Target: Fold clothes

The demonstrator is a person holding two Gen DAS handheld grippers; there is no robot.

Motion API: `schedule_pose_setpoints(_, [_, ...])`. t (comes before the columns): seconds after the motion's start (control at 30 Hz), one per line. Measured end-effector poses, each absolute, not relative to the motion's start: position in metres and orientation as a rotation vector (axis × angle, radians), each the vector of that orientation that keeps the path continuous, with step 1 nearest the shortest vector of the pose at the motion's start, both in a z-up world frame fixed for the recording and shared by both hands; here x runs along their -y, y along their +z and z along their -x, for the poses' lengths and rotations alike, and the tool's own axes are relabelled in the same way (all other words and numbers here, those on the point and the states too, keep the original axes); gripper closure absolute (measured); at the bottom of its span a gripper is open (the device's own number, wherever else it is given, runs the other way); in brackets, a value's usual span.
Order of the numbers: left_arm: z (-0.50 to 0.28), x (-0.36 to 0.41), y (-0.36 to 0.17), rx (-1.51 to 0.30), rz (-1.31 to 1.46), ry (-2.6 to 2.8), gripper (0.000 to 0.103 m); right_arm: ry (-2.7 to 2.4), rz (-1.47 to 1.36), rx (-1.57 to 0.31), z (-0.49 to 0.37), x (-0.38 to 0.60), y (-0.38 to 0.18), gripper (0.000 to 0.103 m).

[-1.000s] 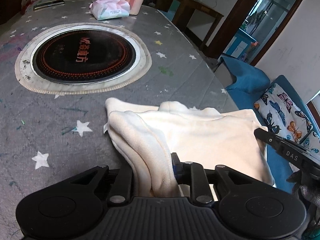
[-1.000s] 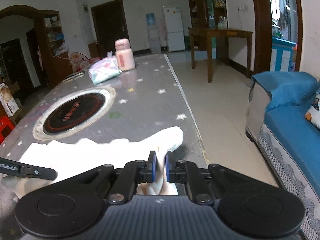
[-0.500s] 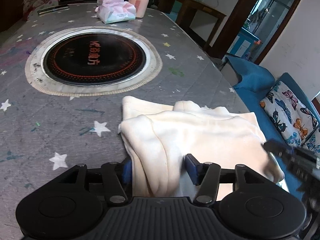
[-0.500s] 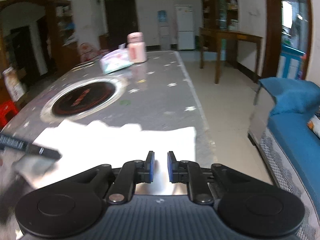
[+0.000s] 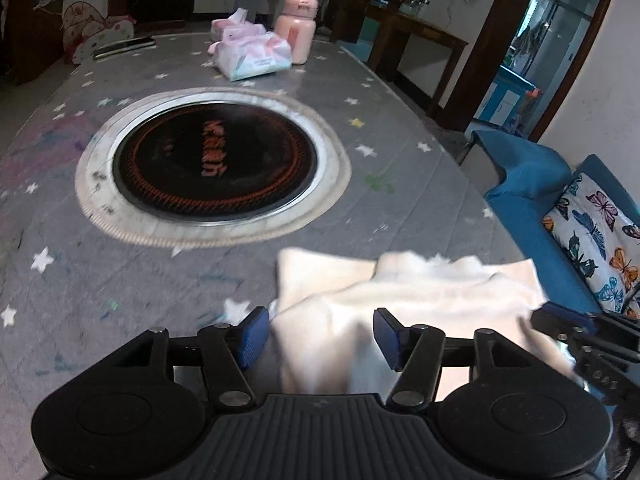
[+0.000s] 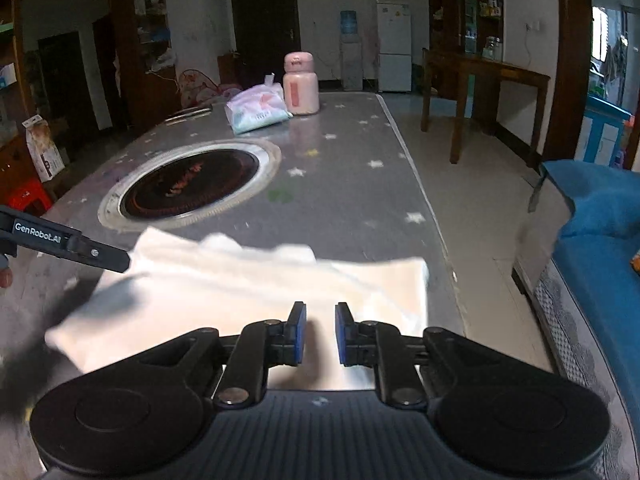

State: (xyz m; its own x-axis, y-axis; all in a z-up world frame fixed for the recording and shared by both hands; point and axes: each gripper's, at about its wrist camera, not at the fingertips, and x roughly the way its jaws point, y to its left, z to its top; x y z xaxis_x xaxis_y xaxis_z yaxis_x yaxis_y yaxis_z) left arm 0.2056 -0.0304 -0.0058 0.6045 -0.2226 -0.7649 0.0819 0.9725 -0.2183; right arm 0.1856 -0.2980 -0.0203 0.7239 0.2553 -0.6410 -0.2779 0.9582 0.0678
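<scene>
Cream garment (image 5: 404, 292) lies folded on the surface (image 5: 120, 280) at its near edge, toward the right-hand corner, short of the round inset hob (image 5: 212, 168). Left gripper (image 5: 320, 334): jaws spread wide, straddling the garment's left fold, gripping nothing. Right gripper (image 6: 320, 334): jaws slightly parted above the garment, holding nothing. Tissue pack (image 6: 258, 108) and pink flask (image 6: 300, 84) stand near the far edge.
</scene>
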Motion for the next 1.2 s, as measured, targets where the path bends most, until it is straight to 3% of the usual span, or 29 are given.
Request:
schedule_pose_setpoints(0.6, [-0.234, 0.059, -0.028, -0.928, 0.079, -0.139, 0.042, 0.294, -0.008, -0.739, -0.222, 0.289, -0.043, 0.087])
schedule_pose_setpoints(0.83, [-0.227, 0.063, -0.026, -0.911, 0.042, -0.132, 0.041, 0.296, -0.007, -0.744, -0.221, 0.286, -0.043, 0.078])
schedule_pose_setpoints(0.93, [-0.218, 0.06, -0.023, -0.895, 0.034, -0.132, 0.038, 0.299, -0.003, -0.734, -0.215, 0.287, -0.037, 0.068])
schedule_pose_setpoints(1.2, [-0.188, 0.055, -0.014, -0.85, 0.011, -0.143, 0.031, 0.328, 0.015, -0.72, -0.184, 0.28, -0.03, 0.055])
